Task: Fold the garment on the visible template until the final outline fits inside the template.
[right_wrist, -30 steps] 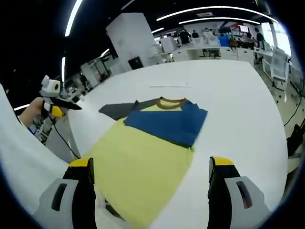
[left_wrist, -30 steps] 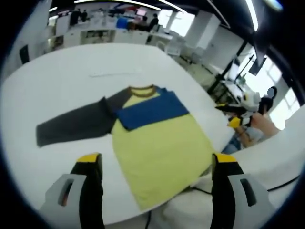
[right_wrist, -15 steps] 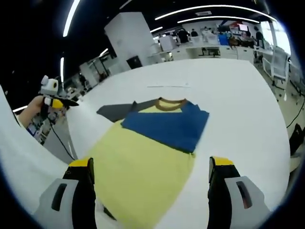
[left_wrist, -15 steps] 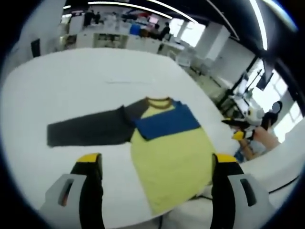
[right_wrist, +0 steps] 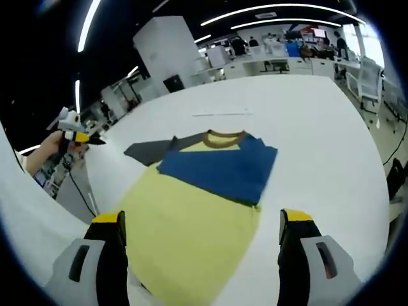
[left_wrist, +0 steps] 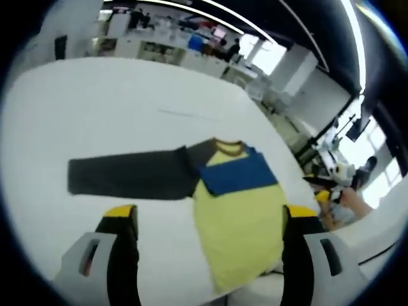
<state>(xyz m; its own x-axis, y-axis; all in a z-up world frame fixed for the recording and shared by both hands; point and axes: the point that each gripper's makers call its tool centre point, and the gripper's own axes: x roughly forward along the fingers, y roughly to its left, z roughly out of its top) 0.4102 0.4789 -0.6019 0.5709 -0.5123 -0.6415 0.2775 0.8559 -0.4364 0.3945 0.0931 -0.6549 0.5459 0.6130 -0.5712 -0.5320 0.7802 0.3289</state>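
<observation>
table (left_wrist: 95, 115): bare all round garment (right_wrist: 191, 210) | obstacles: flat garment (partly folded)

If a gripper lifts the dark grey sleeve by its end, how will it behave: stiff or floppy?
Probably floppy: the dark grey sleeve lies thin and flat on the white table, so it should drape and hang from one pinch. It looks light, so it may drag the yellow body little. The blue sleeve, already folded over, may slide if tugged.
</observation>
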